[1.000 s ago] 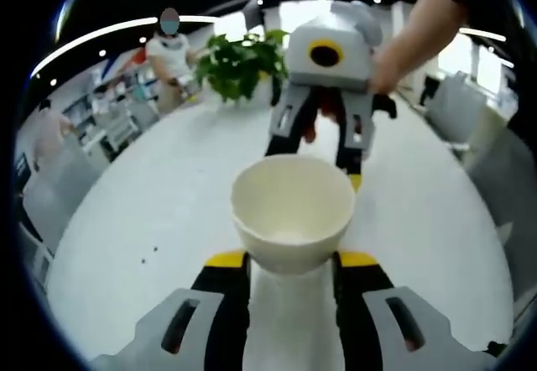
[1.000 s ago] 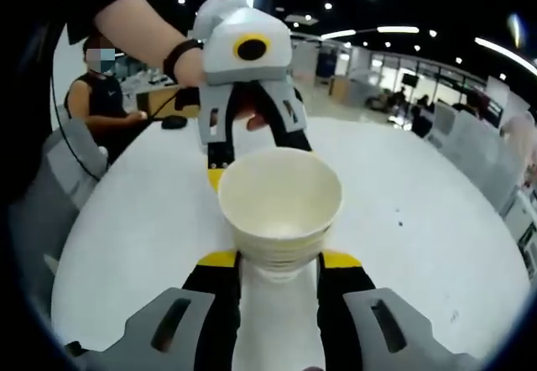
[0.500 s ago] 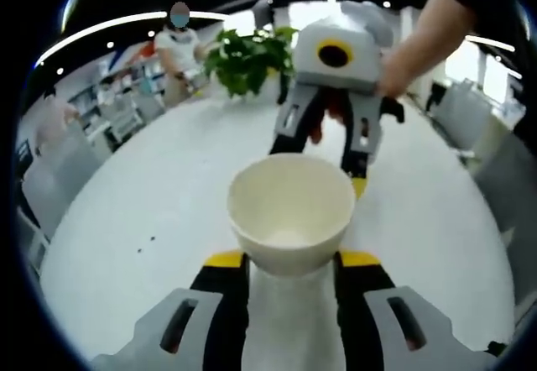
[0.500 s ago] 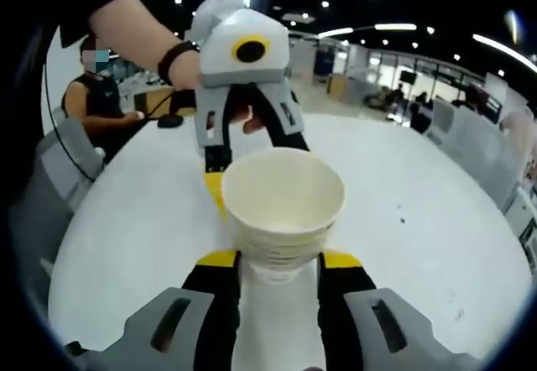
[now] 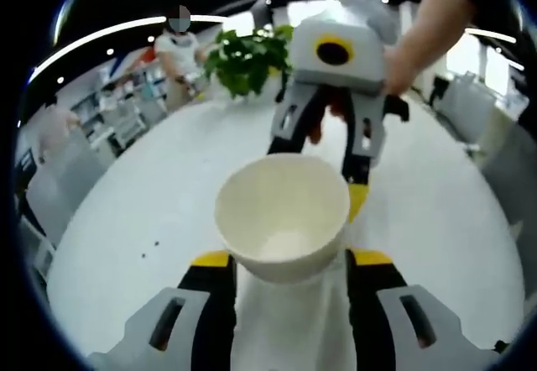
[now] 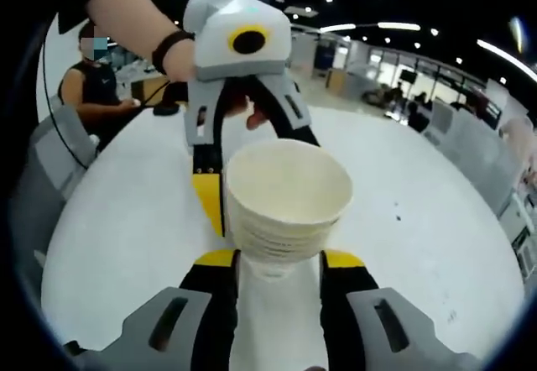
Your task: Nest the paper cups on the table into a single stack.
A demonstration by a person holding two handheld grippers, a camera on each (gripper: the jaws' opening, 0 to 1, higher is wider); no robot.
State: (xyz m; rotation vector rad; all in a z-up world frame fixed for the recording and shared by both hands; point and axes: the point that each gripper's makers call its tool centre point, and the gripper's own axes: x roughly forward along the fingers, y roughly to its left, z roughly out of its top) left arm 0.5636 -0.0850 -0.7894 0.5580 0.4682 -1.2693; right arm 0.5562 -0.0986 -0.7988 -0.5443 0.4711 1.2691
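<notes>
A stack of white paper cups [image 6: 287, 207], with several rims showing down its side, stands upright between my right gripper's [image 6: 277, 258] jaws, which are shut on its base. In the left gripper view the same stack's open top cup [image 5: 281, 211] sits between my left gripper's [image 5: 289, 258] yellow-tipped jaws. These stand spread a little wider than the cup. From the far side, my right gripper [image 5: 319, 169] reaches in, held by a hand. In the right gripper view my left gripper [image 6: 260, 186] straddles the stack, one yellow fingertip [image 6: 207, 203] beside its left wall and the other jaw hidden behind it.
The round white table [image 5: 126, 220] spreads under both grippers, with bare surface [image 6: 419, 245] to the sides. A green potted plant [image 5: 243, 56] stands at its far edge. A person [image 6: 96, 94] sits at the table's left side. Grey chairs [image 6: 59, 161] ring the table.
My left gripper's jaws have spread apart around the cup, and the cup looks closer and larger. In the right gripper view the left gripper has come nearer, alongside the stack.
</notes>
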